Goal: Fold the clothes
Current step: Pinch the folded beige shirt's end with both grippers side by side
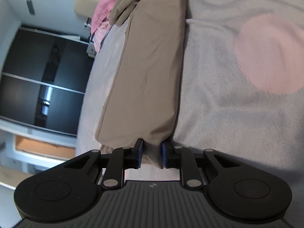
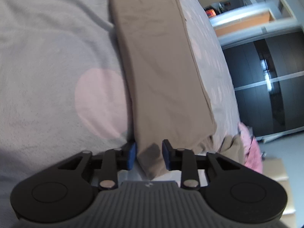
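Garment (image 1: 150,72), tan, folded long on dotted blanket (image 1: 237,114). Left gripper (image 1: 151,154) clamps near end; right gripper (image 2: 149,156) jaws apart around opposite end.

Dark glossy wardrobe doors (image 1: 43,79) stand beside a pale wall (image 1: 11,5).

Taupe folded garment (image 1: 152,66), long narrow strip, lying flat on the grey pink-spotted bedspread (image 1: 237,114)
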Demonstrator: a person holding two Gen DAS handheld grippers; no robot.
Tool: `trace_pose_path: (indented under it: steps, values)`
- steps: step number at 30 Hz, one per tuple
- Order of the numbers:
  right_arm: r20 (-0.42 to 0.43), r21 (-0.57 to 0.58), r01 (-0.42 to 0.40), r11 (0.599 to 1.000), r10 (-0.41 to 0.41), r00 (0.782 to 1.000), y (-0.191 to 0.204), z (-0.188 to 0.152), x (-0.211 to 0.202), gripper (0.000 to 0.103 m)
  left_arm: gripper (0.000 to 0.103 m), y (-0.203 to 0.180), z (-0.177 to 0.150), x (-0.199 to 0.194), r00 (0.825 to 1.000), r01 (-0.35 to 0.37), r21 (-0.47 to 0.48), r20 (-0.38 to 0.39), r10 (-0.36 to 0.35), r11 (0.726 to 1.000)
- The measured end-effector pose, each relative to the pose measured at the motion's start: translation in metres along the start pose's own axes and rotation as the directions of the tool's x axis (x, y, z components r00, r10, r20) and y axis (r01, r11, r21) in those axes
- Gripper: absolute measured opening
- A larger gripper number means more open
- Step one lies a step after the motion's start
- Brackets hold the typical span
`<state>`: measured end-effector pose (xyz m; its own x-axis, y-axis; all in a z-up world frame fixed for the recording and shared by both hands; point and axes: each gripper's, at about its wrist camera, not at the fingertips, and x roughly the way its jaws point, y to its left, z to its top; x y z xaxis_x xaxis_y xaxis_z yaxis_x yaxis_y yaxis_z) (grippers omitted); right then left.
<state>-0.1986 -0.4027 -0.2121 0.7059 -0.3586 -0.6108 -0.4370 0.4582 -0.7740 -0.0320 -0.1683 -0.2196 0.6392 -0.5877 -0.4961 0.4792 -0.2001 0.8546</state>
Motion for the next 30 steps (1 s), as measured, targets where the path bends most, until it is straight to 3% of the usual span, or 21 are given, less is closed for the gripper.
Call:
trace_pose_path:
  steps: [4, 13, 17, 20, 22, 26, 30]
  values:
    - [0.000, -0.027, 0.017, 0.999, -0.017, 1.000, 0.001, 0.000, 0.002, 0.032, 0.017, -0.013, 0.005, 0.004, 0.997, -0.079, 0.094, 0.021, 0.077, 0.992]
    - [-0.012, 0.021, 0.001, 1.000, 0.000, 1.000, -0.013, -0.003, 0.005, 0.032, 0.023, -0.033, 0.009, 0.001, 0.989, -0.143, 0.251, 0.070, 0.129, 0.957]
    - [-0.012, 0.051, -0.014, 0.999, 0.015, 1.000, -0.019, -0.001, 0.008, 0.032, 0.023, -0.031, 0.012, 0.013, 0.992, -0.124, 0.227, 0.031, 0.120, 0.966]
    - [-0.011, 0.076, -0.032, 0.997, 0.032, 0.999, -0.024, -0.003, 0.010, 0.031, 0.014, -0.022, 0.016, 0.019, 0.997, -0.068, 0.180, -0.019, 0.073, 0.981]
    - [-0.008, 0.109, -0.049, 0.993, 0.051, 0.999, -0.029, -0.005, 0.010, 0.027, 0.004, -0.019, 0.017, 0.021, 0.998, -0.044, 0.169, -0.033, 0.051, 0.985]
    - [-0.010, 0.090, -0.066, 0.994, 0.068, 0.998, -0.028, -0.004, 0.011, 0.004, 0.002, -0.015, 0.017, 0.015, 0.998, -0.014, 0.136, -0.051, 0.021, 0.991]
    - [-0.015, 0.088, -0.069, 0.994, 0.070, 0.997, -0.034, -0.003, 0.006, 0.002, 0.002, 0.013, 0.019, 0.006, 0.996, 0.038, 0.028, -0.084, -0.035, 0.999]
